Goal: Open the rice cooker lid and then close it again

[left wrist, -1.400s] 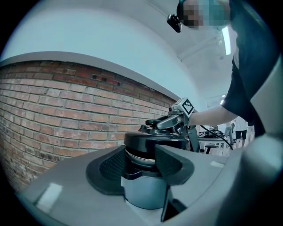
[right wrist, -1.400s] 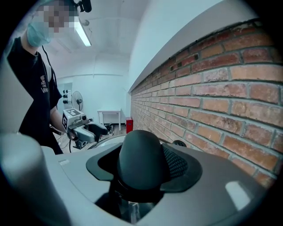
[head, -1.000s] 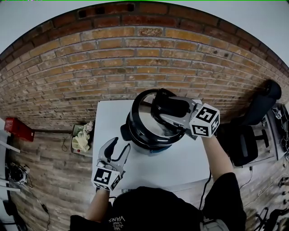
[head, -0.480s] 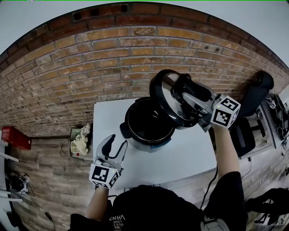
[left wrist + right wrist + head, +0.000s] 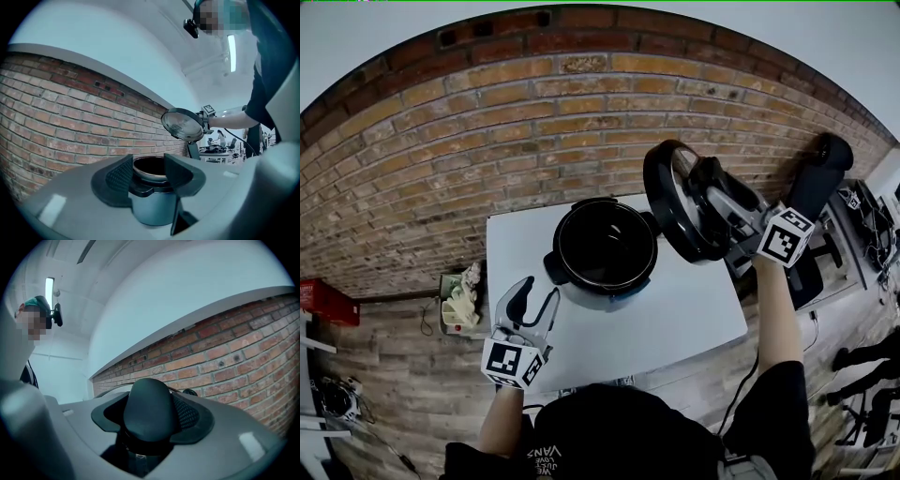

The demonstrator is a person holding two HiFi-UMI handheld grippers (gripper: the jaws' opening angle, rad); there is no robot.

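The rice cooker stands uncovered on the white table, its dark inner pot showing. Its round lid hangs in the air to the cooker's right, tipped up on edge. My right gripper is shut on the lid's black knob, which fills the gap between the jaws. My left gripper stands open at the cooker's front left, nothing between its fingers. In the left gripper view the cooker lies just beyond the left gripper, and the lid hangs above and behind it.
A brick wall runs behind the table. A dark office chair stands to the right. On the wooden floor at the left are a small box of clutter and a red object.
The right gripper has lifted the lid off the cooker, carried it up and to the right, and tilted it onto its edge. The left gripper has barely moved.
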